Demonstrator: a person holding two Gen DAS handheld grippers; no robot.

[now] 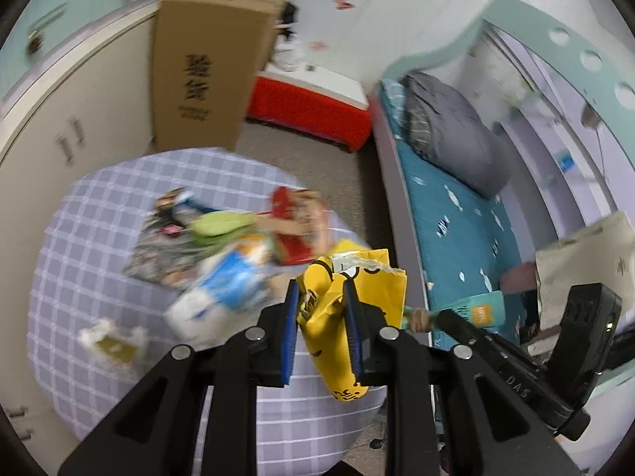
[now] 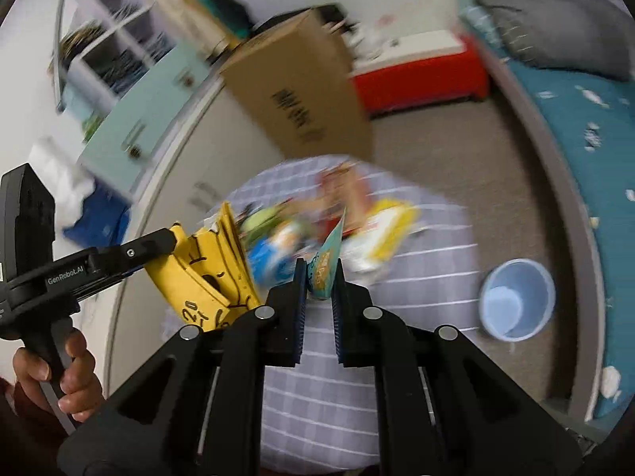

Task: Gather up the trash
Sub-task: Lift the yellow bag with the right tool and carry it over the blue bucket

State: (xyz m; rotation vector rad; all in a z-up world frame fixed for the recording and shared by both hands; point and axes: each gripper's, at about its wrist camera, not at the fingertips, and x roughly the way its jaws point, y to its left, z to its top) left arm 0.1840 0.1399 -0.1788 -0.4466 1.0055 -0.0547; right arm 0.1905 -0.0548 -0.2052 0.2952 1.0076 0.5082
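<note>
Yellow wrapper (image 1: 349,309), light and crinkly (slips easily), is pinched mid-body in my left tool (image 1: 321,301) above the surface's (image 1: 79,277) near edge; right tool (image 2: 319,277) pinches a teal packet (image 2: 327,261).

Left gripper (image 1: 321,293) angled downward, jaws clamped on a yellow wrapper (image 1: 337,317), its handle gripped by a hand (image 2: 59,377), right gripper (image 2: 319,273) angled downward, jaws pinched on a teal packet (image 2: 327,261), both grippers held side by side
</note>
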